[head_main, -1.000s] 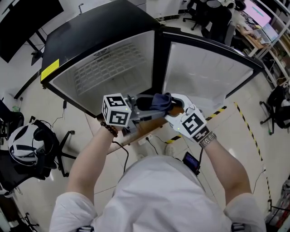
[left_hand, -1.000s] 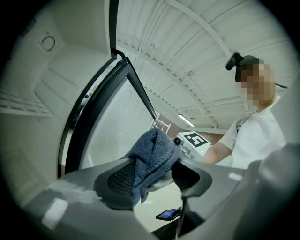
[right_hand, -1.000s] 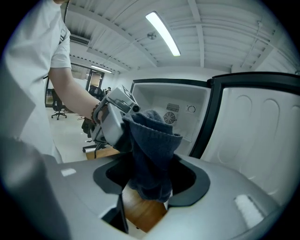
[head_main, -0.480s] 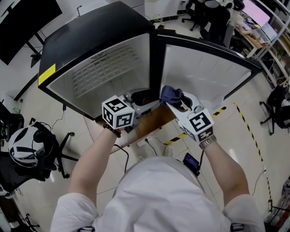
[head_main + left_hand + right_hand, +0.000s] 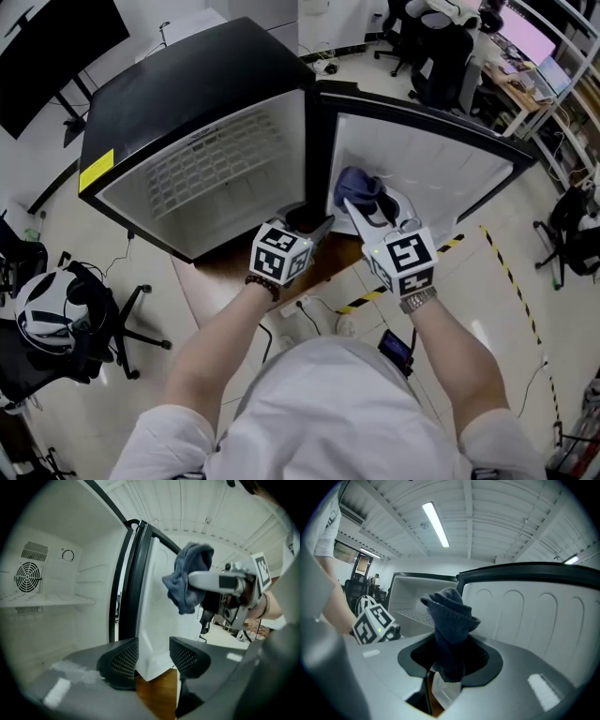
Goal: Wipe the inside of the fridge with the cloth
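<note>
The black fridge [image 5: 187, 84] stands open, with its white inside [image 5: 220, 155] and wire shelf showing and its door [image 5: 427, 159] swung out to the right. My right gripper [image 5: 361, 202] is shut on a dark blue cloth [image 5: 354, 186], held bunched up in front of the door's inner lining. The cloth [image 5: 450, 620] rises upright from between the right gripper's [image 5: 450, 660] pads. My left gripper [image 5: 314, 225] sits by the fridge's front edge. In its own view the left gripper [image 5: 153, 656] has its jaws closing with nothing between them, and the cloth [image 5: 190, 576] hangs ahead.
A brown wooden surface [image 5: 309, 267] lies under the fridge's front. Yellow-black floor tape [image 5: 469, 230] runs to the right. A chair carrying a white helmet [image 5: 42, 305] stands at the left. Office chairs and desks fill the back right, and a dark screen [image 5: 47, 37] the back left.
Both grippers have moved up towards the fridge. The cloth, earlier between the two grippers, is now in the right one alone, lifted to the door. The left gripper has shifted right.
</note>
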### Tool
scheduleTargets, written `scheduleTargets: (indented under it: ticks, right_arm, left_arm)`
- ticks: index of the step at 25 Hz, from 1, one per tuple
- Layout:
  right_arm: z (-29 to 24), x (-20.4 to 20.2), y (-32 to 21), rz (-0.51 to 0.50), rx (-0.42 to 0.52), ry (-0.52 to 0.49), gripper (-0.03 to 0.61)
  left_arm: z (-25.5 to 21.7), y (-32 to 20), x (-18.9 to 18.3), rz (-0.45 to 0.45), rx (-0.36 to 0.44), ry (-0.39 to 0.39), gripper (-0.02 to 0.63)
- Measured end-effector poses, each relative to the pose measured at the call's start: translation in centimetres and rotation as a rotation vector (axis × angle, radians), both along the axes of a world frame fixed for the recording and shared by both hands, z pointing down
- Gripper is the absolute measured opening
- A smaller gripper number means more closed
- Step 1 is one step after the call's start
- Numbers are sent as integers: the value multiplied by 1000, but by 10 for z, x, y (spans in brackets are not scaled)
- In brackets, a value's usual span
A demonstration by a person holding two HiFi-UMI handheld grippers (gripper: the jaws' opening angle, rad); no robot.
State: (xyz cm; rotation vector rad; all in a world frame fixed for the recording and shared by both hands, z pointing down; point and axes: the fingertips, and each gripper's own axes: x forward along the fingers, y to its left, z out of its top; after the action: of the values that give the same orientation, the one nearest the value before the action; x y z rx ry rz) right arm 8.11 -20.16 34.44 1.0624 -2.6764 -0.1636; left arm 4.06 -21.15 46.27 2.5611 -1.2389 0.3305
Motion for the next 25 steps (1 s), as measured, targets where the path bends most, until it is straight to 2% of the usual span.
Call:
scheduleTargets:
  ticks: [7,13,19,25]
  right_arm:
    - [-50,-27,-13,3,80,-56,146]
    - [-82,-24,-20,41,125,-93,146]
    - [-93,-18,-32,71,145,-88,146]
    - [-95,-22,-33,54,133,-81,146]
  left_arm:
    - [30,-20,18,-42,-72,-71,215]
    - [46,-28,18,-68,-110,-97,194]
    - [58,-33,19,-71,-147,-116,168]
    - [65,-38,18,-88,-168,-140,138]
